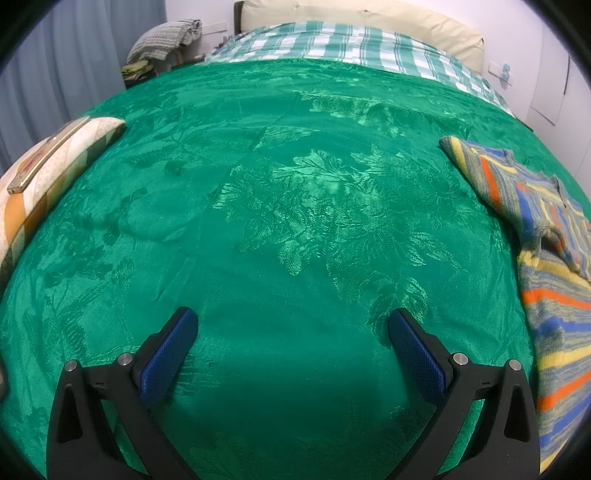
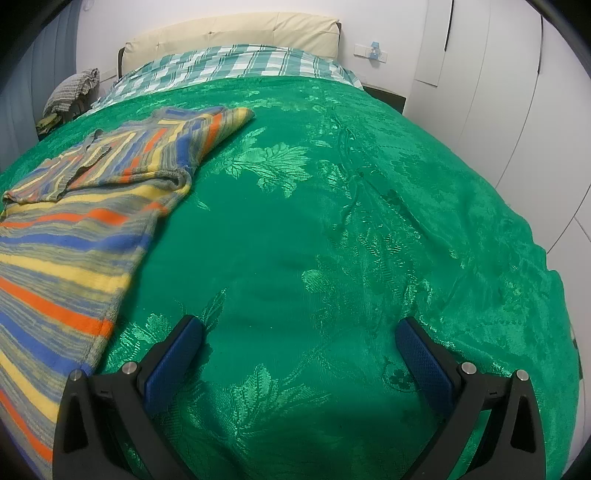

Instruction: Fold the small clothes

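Observation:
A striped knit garment (image 1: 550,266) in blue, yellow, orange and grey lies flat on the green bedspread (image 1: 295,206), at the right edge of the left wrist view. In the right wrist view the garment (image 2: 74,236) lies at the left, its sleeve reaching toward the pillows. My left gripper (image 1: 293,332) is open and empty above bare bedspread, left of the garment. My right gripper (image 2: 299,339) is open and empty above the bedspread (image 2: 332,221), right of the garment. Neither gripper touches the garment.
A patterned cushion with a flat phone-like object on it (image 1: 48,162) lies at the bed's left edge. Checked bedding (image 1: 351,48) and a cream headboard (image 2: 236,33) are at the far end. A chair with cloths (image 1: 162,44) stands beside the bed. White wardrobe doors (image 2: 498,92) are at the right.

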Tool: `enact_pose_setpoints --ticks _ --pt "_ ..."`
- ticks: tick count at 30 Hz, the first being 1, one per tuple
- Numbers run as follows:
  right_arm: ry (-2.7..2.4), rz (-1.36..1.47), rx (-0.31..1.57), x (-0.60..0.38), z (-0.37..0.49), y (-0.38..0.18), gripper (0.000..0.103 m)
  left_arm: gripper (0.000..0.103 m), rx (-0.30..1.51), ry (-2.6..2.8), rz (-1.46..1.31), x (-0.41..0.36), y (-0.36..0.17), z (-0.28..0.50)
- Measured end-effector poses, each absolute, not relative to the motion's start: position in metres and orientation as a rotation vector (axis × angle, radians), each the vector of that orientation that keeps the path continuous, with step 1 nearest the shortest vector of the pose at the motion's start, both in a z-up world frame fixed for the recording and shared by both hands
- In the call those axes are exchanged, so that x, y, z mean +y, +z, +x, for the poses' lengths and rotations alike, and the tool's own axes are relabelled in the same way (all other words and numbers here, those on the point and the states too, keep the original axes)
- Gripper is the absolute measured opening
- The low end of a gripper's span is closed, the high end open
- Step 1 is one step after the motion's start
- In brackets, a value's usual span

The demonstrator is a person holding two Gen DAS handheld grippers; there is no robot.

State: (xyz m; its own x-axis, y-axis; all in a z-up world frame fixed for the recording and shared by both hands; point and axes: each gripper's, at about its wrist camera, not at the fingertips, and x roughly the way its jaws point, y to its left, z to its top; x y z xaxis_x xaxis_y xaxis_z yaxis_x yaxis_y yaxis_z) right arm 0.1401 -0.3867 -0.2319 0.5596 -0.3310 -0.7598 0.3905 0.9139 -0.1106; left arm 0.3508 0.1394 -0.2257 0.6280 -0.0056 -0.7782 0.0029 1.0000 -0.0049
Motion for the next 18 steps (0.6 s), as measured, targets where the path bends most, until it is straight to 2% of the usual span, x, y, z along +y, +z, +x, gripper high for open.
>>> enact_pose_setpoints --ticks 18 --pt "-0.419 0.079 0.874 -0.3887 0.1403 -0.2317 0.103 0.103 0.891 -0.004 -0.001 0.1391 -0.2258 0.3508"
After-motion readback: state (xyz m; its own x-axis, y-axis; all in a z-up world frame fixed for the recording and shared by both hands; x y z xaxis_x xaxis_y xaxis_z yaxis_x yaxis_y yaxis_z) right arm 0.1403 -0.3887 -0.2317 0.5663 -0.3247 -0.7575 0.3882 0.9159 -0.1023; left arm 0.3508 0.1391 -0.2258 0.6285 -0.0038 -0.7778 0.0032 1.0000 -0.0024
